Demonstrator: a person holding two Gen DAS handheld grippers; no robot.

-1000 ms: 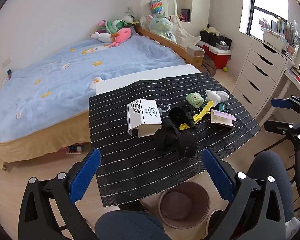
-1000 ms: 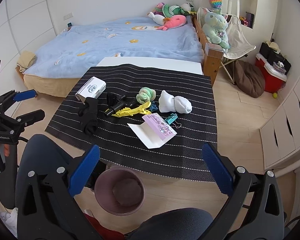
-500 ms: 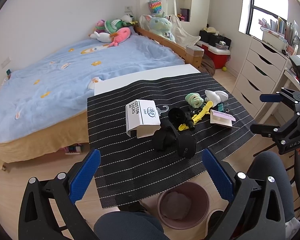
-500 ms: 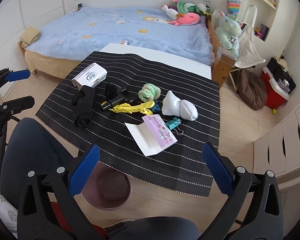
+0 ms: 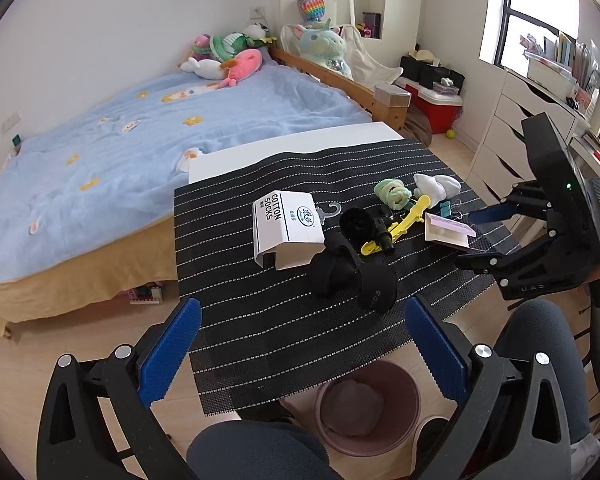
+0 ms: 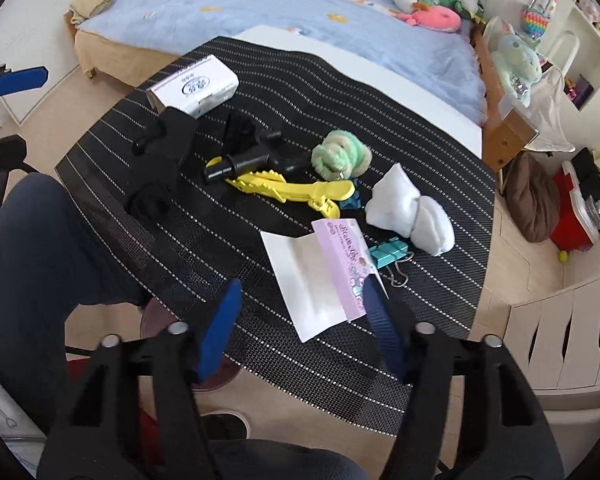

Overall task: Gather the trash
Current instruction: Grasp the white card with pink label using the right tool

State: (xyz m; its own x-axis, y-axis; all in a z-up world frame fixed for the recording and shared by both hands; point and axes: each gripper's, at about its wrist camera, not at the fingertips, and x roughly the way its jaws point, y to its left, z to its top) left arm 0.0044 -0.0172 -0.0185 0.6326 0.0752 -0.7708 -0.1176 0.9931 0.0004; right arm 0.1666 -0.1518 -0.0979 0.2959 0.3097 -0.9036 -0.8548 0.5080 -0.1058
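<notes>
A white and pink paper package (image 6: pixel 320 276) lies on the black striped mat (image 6: pixel 380 128), just ahead of my right gripper (image 6: pixel 300 320), which is open and low over the mat's near edge. It also shows in the left wrist view (image 5: pixel 448 232). A white "Cotton Socks" box (image 5: pixel 286 228) sits at the mat's left part. A pink trash bin (image 5: pixel 366 404) stands on the floor under the table's front edge. My left gripper (image 5: pixel 300 344) is open and empty, held back above the bin. My right gripper (image 5: pixel 480 236) appears at the right in the left wrist view.
On the mat lie black socks (image 5: pixel 352 268), a yellow clip (image 6: pixel 296 190), a black tool (image 6: pixel 252 152), a green scrunchie (image 6: pixel 340 154), white socks (image 6: pixel 412 212) and a teal binder clip (image 6: pixel 388 252). A bed (image 5: pixel 100 152) stands behind. White drawers (image 5: pixel 516 132) stand right. My knees are below.
My right gripper has moved forward and down toward the paper package and its jaws have narrowed somewhat. My left gripper has stayed nearly still.
</notes>
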